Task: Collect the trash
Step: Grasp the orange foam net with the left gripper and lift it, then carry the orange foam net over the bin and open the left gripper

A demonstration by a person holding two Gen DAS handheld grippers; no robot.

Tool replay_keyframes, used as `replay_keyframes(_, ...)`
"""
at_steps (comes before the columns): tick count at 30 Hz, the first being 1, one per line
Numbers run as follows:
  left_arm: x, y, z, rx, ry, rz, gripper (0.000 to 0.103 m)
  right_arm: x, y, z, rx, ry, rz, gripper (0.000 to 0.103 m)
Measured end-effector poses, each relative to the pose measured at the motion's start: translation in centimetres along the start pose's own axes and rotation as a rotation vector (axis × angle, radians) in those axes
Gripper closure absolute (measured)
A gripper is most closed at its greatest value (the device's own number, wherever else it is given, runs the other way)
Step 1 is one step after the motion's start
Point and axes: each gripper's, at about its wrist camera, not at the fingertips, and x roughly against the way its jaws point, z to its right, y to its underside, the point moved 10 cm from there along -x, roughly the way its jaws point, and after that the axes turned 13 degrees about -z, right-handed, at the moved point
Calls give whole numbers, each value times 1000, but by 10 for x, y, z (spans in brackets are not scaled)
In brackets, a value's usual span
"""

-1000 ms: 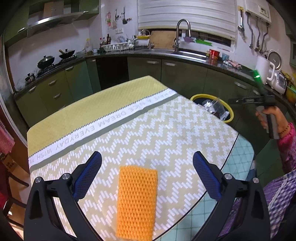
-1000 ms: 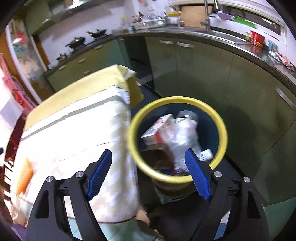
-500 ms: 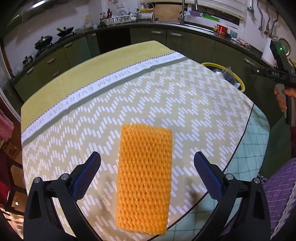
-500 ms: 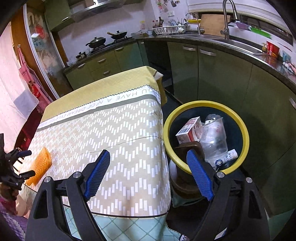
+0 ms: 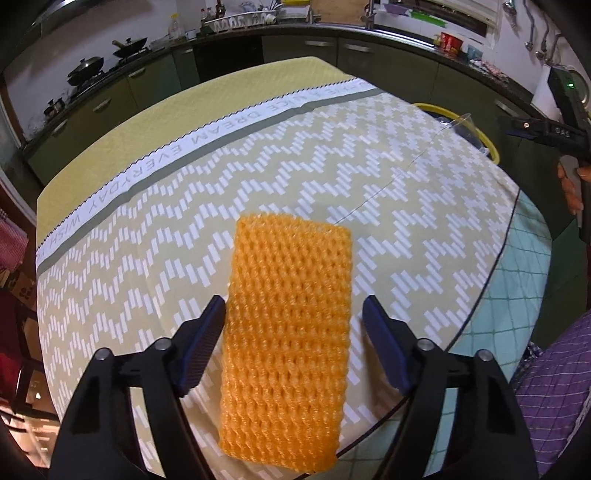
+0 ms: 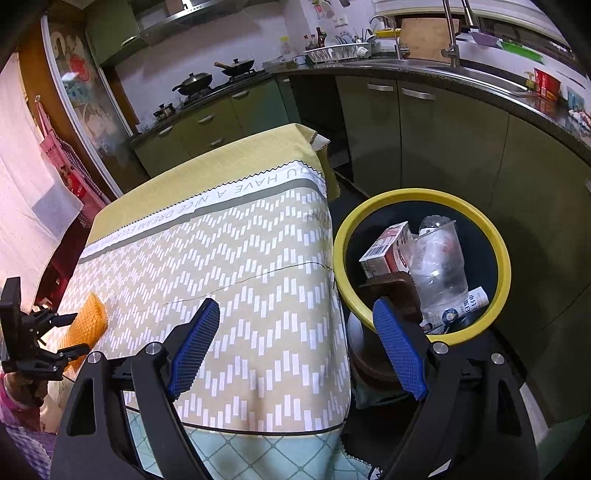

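Beside the table (image 6: 258,295), trash bin (image 6: 506,266) holds litter.

I'm in a home kitchen: green cabinets (image 6: 436,147) under a dark counter (image 6: 498,94), woks (image 6: 236,66) on the stove, a sink tap (image 6: 452,33), a dish rack (image 6: 336,53), a cloth-covered table (image 6: 236,258).

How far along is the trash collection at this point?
Done: a carton, a clear plastic cup and other scraps already lie in the yellow-rimmed bin.
In hand: the left tongs are closing around the orange foam net on the tablecloth, not yet lifted.
Left: carry the net to the bin. The right tongs are open, holding nothing.
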Motion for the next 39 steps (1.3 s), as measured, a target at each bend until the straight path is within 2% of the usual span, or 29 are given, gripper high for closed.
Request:
replay_keyframes(1,-1,0,0,1,1,-3,40,0,0,0,-1,-2,0,19)
replay_keyframes(5,-1,1,1,-3,-4,-3,45,0,1,1,-7,-6,0,19)
replay_keyframes(11,6,-1,1,-6,-10,26,61,-2,2,1,-7,-11,0,19)
replay_keyframes(14,12,-2,0,0,-4,39,72,-2,2,0,-7,-12,0,19)
replay_keyframes(16,17,-3,1,1,-2,50,83,-2,2,0,-7,-13,0,19)
replay_keyframes(19,26,-5,2,8,5,71,90,-1,2,0,-9,-13,2,19)
replay_keyframes(25,54,-15,14,-19,17,120,90,4,4,2,-10,-7,12,19)
replay_keyframes(29,70,-33,35,-83,31,145,90,12,6,12,-31,2,28,19)
replay_keyframes(36,76,-86,96,-208,140,163,90,26,23,63,-133,56,57,19)
replay_keyframes(39,72,-120,128,-254,192,162,90,32,31,84,-173,71,68,19)
